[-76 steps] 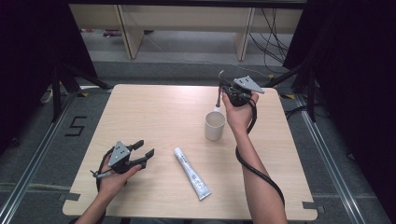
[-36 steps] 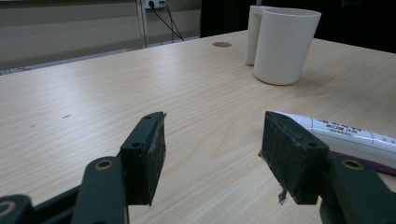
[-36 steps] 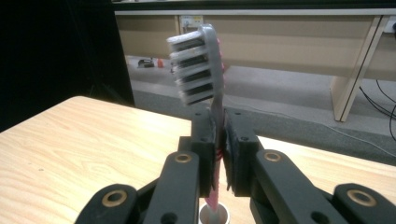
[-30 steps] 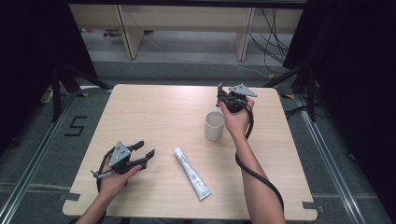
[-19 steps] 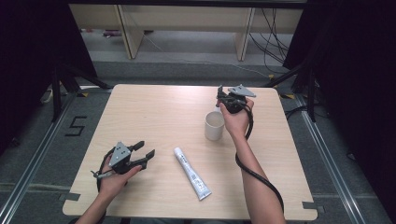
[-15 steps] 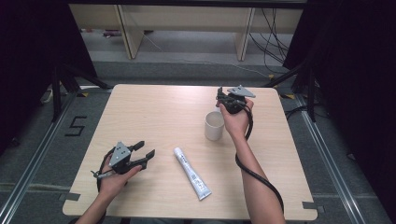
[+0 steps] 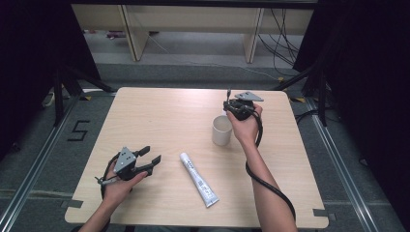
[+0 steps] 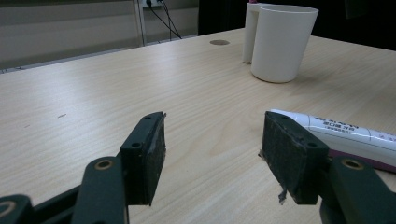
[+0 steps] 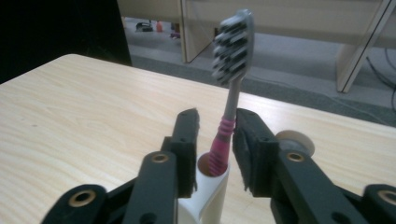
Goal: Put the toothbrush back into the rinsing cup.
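Note:
A grey-headed toothbrush with a pink neck stands upright in the hollow handle of the white cup. My right gripper is narrowly open around its neck, with a gap at the left jaw. From above, the right gripper sits just behind the cup and the brush pokes up beside it. My left gripper rests open near the front left, holding nothing. Its own camera shows the left gripper, the cup ahead and a white toothpaste tube at the right.
The toothpaste tube lies diagonally on the wooden table between the two hands. Dark curtains flank the table, with shelving and floor cables beyond the far edge.
The right gripper came down with the toothbrush from above the cup to the cup's handle. Over the last second it barely moved. The left gripper stayed put.

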Demonstrator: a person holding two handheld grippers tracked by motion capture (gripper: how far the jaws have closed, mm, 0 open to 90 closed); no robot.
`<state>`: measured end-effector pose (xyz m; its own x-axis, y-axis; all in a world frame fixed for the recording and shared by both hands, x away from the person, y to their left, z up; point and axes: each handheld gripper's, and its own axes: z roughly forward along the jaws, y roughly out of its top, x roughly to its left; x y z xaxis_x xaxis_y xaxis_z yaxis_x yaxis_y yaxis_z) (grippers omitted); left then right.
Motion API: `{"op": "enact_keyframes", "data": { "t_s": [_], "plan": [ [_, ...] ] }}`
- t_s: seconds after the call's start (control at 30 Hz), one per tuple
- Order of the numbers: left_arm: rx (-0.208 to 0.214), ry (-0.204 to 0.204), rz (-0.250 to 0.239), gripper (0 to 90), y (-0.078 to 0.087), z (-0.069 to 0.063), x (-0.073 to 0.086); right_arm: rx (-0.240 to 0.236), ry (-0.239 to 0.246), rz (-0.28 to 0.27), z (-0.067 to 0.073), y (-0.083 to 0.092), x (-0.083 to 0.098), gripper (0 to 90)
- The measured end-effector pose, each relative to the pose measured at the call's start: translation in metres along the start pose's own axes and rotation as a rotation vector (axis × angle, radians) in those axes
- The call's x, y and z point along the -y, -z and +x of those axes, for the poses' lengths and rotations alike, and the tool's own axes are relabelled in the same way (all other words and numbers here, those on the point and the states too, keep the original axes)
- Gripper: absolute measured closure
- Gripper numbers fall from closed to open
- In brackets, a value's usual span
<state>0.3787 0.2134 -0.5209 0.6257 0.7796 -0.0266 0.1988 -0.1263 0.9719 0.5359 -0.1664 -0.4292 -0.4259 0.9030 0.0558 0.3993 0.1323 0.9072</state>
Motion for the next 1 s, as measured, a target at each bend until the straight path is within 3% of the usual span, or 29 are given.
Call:
{"op": "enact_keyframes", "data": {
  "t_s": [0.1,0.13,0.17,0.2,0.4,0.47,0.5,0.57,0.7,0.73,0.87,0.9,1.0],
  "plan": [
    [-0.004,-0.001,0.011,39.6,0.000,0.000,0.000,-0.013,-0.016,0.011,0.001,0.003,0.002,63.1],
    [-0.003,-0.002,0.012,39.6,0.000,-0.001,0.000,-0.002,0.022,0.004,-0.002,0.004,0.002,61.8],
    [-0.004,-0.003,0.012,39.6,0.000,-0.001,0.000,-0.009,-0.011,0.016,0.000,0.006,0.003,60.2],
    [-0.004,-0.005,0.012,39.6,0.000,-0.001,0.000,-0.013,-0.016,0.025,0.001,0.007,0.003,59.2],
    [0.000,-0.002,0.014,39.5,0.000,-0.002,0.000,-0.012,-0.009,0.038,0.001,0.019,0.006,55.5],
    [0.001,-0.002,0.019,39.4,-0.001,-0.003,0.000,-0.013,-0.017,0.053,0.002,0.024,0.006,54.5],
    [0.010,0.002,0.008,39.3,-0.002,-0.004,0.001,-0.006,0.013,0.064,0.000,0.026,0.006,53.9],
    [0.009,-0.002,0.022,39.3,-0.002,-0.005,0.001,-0.012,-0.012,0.081,0.003,0.032,0.007,53.1],
    [0.017,-0.005,0.021,39.1,-0.003,-0.007,0.000,-0.012,0.007,0.105,0.003,0.042,0.006,51.8],
    [0.018,-0.006,0.022,39.0,-0.003,-0.008,0.000,-0.025,-0.013,0.117,0.004,0.044,0.006,51.4],
    [0.019,-0.008,0.026,39.0,-0.003,-0.008,-0.001,-0.037,-0.013,0.158,0.005,0.052,0.007,50.2],
    [0.021,-0.006,0.025,38.9,-0.003,-0.008,-0.001,-0.031,0.011,0.160,0.004,0.054,0.007,50.0],
    [0.019,-0.009,0.027,38.8,-0.002,-0.008,-0.001,-0.058,-0.006,0.189,0.008,0.056,0.011,49.5]
  ]
}}
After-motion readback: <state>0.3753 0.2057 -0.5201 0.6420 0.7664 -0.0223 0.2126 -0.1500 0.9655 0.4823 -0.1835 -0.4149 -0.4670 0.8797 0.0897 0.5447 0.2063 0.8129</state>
